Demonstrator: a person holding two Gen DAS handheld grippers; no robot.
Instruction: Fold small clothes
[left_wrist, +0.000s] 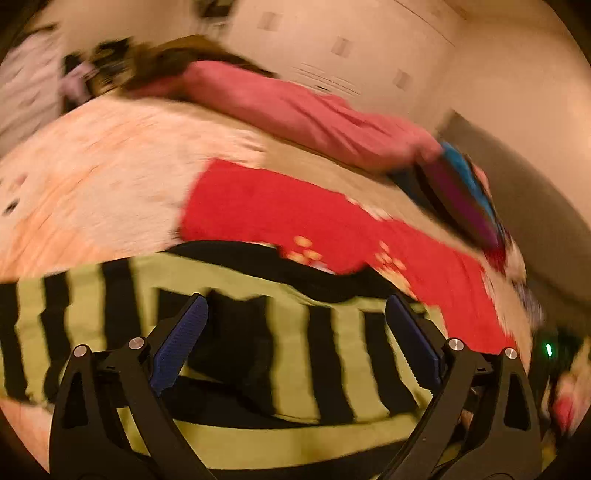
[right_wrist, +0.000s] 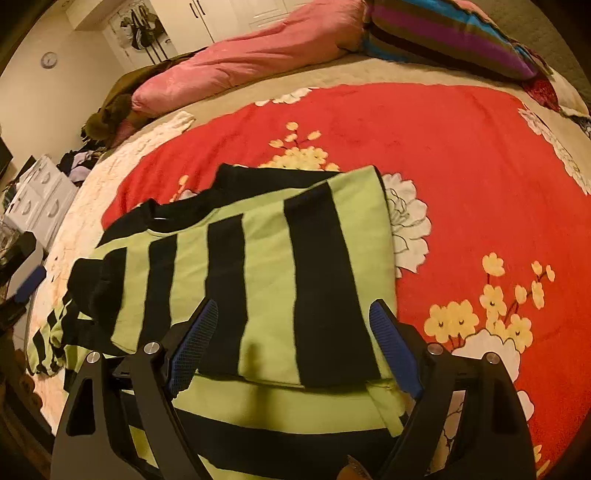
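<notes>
A: Shirt (right_wrist: 258, 280) lies flat on the red bedspread (right_wrist: 461, 166), collar at ten o'clock — why?

B: Likely spread for folding. Left gripper (left_wrist: 295, 332) spread, empty above it; right gripper (right_wrist: 291, 339) spread over the six o'clock fold.

A wide bed (right_wrist: 461, 155) carries a red floral blanket (right_wrist: 406, 129). Far left, a round clock (right_wrist: 48, 59) hangs on the cream wall (right_wrist: 44, 96). White closet doors (right_wrist: 207, 14) stand beyond.
</notes>
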